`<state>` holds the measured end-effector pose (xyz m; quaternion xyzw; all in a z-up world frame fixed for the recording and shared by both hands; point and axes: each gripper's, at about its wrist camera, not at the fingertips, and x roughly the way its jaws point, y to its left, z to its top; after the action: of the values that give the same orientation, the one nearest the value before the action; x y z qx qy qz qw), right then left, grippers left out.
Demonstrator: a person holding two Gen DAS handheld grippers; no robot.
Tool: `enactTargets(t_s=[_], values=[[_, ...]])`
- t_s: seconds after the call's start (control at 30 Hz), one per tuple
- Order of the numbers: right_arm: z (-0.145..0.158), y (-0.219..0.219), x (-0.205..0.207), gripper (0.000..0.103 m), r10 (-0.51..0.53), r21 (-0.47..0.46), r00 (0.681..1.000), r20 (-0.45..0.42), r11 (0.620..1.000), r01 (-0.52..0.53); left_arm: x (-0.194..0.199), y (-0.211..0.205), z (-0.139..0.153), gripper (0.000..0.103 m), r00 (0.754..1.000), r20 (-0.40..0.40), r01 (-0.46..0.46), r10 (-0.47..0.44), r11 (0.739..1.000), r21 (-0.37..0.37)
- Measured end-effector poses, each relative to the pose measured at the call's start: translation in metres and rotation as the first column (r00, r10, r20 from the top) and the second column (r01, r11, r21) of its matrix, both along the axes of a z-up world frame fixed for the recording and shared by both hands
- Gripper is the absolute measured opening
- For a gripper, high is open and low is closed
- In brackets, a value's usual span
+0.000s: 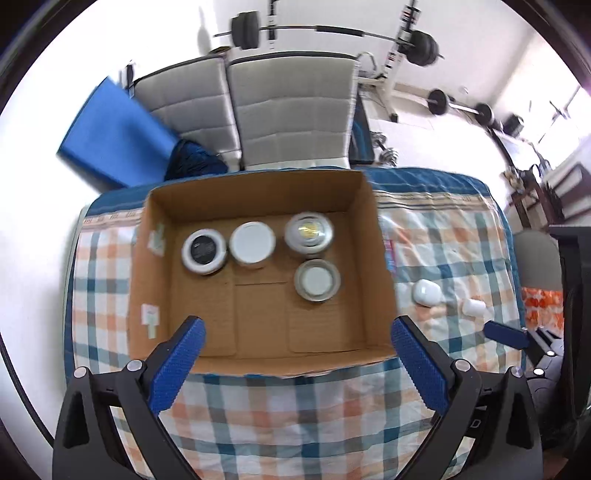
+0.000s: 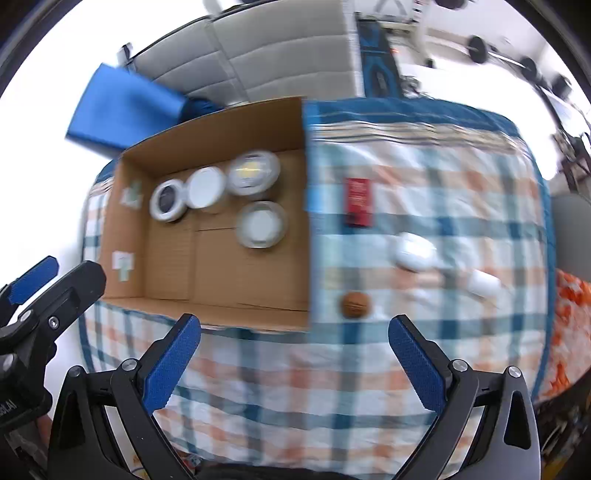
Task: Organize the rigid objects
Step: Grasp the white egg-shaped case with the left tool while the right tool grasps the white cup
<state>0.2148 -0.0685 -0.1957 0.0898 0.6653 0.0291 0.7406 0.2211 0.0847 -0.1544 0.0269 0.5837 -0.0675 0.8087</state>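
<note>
An open cardboard box [image 1: 380, 258] [image 2: 295, 147] sits on a plaid-covered table. Inside stand several round lidded jars: a black-topped one [image 1: 203, 251] [image 2: 168, 201], a white-topped one [image 1: 252, 242] [image 2: 205, 187], a clear one with yellow inside [image 1: 308, 232] [image 2: 253, 171], and a white-lidded one [image 1: 317, 280] [image 2: 261, 224]. Right of the box lie a red box [image 2: 358, 201], a brown walnut-like ball [image 2: 355, 304], a white rounded case [image 1: 426, 292] [image 2: 413, 253] and a small white piece [image 1: 474, 307] [image 2: 484, 282]. My left gripper [image 1: 297, 328] is open over the box's near edge. My right gripper [image 2: 293, 328] is open and empty above the table.
The plaid cloth [image 1: 295, 417] covers the table to its front edge. Grey cushioned chairs [image 1: 291, 110] and a blue mat [image 1: 114, 136] stand behind the table. Barbells [image 1: 332, 33] rest at the back. The left gripper shows at the left of the right wrist view [image 2: 44, 295].
</note>
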Motion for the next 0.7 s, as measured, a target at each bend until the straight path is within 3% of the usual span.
enactTargets(t_s=[0.2,0.47,0.57,0.63,0.7], values=[[-0.022,-0.106,-0.008,0.103,-0.174,-0.052,0.984,-0.039,0.984,0.172,0.013,-0.096,-0.024,0.103,0.995,-0.007,0.103,-0.103,0.994,0.033],[-0.094,-0.199,0.000,0.102,-0.321,-0.036,0.939,-0.120,0.947,0.319,0.031,-0.188,-0.082,0.103,0.980,-0.056,0.195,-0.189,0.969,0.149],[-0.128,-0.216,0.008,0.092,-0.349,-0.012,0.921,-0.171,0.936,0.352,0.040,-0.209,-0.106,0.093,0.974,-0.093,0.220,-0.205,0.956,0.195],[-0.148,-0.221,0.011,0.088,-0.359,0.004,0.911,-0.202,0.930,0.367,0.045,-0.217,-0.122,0.081,0.971,-0.130,0.226,-0.202,0.951,0.209],[-0.165,-0.224,0.015,0.084,-0.359,0.025,0.906,-0.224,0.927,0.374,0.050,-0.221,-0.134,0.076,0.968,-0.159,0.226,-0.194,0.950,0.214]])
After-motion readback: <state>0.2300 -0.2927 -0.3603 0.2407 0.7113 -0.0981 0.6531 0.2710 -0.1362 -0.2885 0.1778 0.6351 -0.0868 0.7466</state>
